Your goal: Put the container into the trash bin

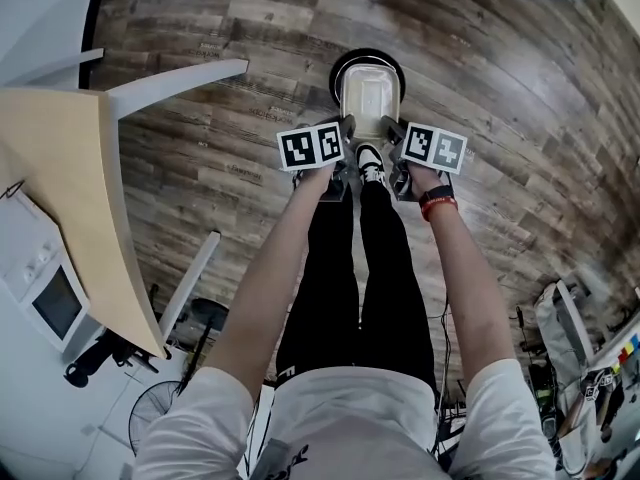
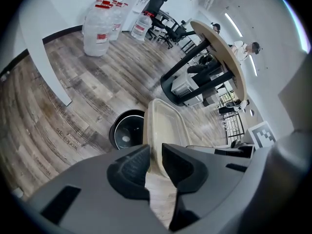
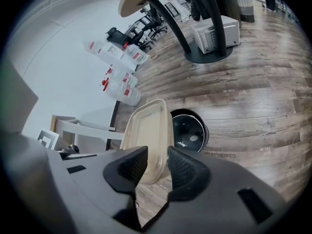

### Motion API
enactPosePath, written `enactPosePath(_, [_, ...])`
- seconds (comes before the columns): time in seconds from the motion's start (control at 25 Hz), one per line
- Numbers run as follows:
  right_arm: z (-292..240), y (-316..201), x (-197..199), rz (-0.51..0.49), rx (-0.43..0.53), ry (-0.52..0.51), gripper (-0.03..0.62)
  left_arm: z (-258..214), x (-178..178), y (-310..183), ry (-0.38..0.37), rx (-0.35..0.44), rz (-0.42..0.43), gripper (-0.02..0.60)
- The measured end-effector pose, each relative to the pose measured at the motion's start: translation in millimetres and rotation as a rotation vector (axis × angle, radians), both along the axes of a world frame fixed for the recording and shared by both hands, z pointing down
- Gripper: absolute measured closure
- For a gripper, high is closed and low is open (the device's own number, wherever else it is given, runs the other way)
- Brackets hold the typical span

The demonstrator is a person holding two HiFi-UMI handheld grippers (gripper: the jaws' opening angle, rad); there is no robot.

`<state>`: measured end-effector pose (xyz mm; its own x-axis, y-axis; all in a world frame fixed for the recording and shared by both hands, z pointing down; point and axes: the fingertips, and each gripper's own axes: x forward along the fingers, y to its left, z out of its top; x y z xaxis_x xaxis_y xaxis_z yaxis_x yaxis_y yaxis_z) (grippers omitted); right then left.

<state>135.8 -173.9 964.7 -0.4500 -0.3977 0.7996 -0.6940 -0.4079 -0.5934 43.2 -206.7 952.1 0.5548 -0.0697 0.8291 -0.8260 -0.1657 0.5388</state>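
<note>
Wood floor [image 1: 200, 118], container [image 1: 370, 103] over trash bin [image 1: 345, 66]

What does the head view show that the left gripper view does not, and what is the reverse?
Only the head view: the person's arms, legs and white shirt, and the left gripper and right gripper seen from above, one at each side of the container. Only the left gripper view: large water bottles by the wall, office chairs, and that gripper's jaws closed on the container's rim. Both: the container, the black trash bin below it, and the wooden floor.
</note>
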Motion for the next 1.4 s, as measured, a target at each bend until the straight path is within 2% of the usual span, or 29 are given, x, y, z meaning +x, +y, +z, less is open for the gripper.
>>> enactPosePath(0.48, [52.6, -1.6, -8.4, 0.004, -0.041, -0.003, 0.451, 53.9, -8.6, -3.4, -0.011, -0.017, 0.019, 0.491])
enactPosePath(1.16, [114.2, -0.4, -3.2, 0.013, -0.068, 0.005, 0.456, 120.0, -5.0, -0.9, -0.025, -0.081, 0.043, 0.485])
enactPosePath(1.4, [133.2, -4.1, -5.5, 0.079, -0.076, -0.007, 0.459, 141.0, -8.3, -8.3, -0.04, -0.093, 0.04, 0.482])
